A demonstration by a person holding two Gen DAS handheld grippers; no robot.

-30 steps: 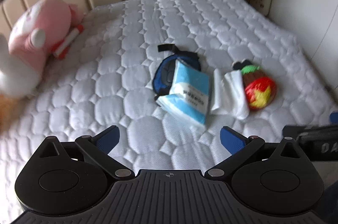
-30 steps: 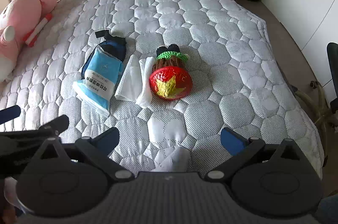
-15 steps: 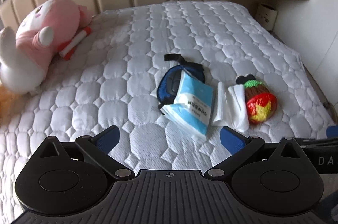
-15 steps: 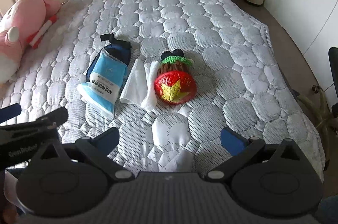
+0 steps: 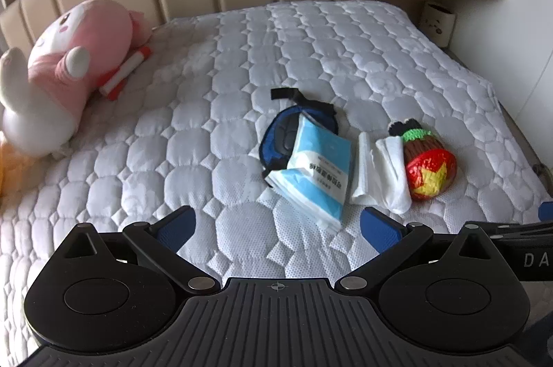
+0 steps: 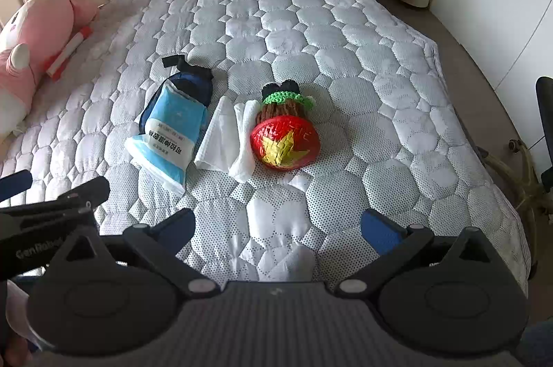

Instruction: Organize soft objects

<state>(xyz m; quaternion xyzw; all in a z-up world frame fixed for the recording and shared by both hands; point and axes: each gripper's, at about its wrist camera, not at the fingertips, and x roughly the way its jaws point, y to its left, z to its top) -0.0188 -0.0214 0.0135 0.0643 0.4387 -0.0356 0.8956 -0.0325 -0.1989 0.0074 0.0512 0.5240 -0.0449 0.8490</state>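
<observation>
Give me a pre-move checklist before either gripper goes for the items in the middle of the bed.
1. Left gripper open and empty: ok.
2. Right gripper open and empty: ok.
3. Blue tissue pack free to lift: ok; it lies on top of the dark blue pouch, nothing on it.
4. White cloth separate from its neighbours: not ok; it lies against the red crocheted toy.
5. Clear path over the mattress to the items: ok.
6. Destination for the items: cannot tell; no bin or basket shows on the bed.

The blue pouch (image 5: 280, 138) lies mostly hidden under the tissue pack (image 5: 316, 170).
</observation>
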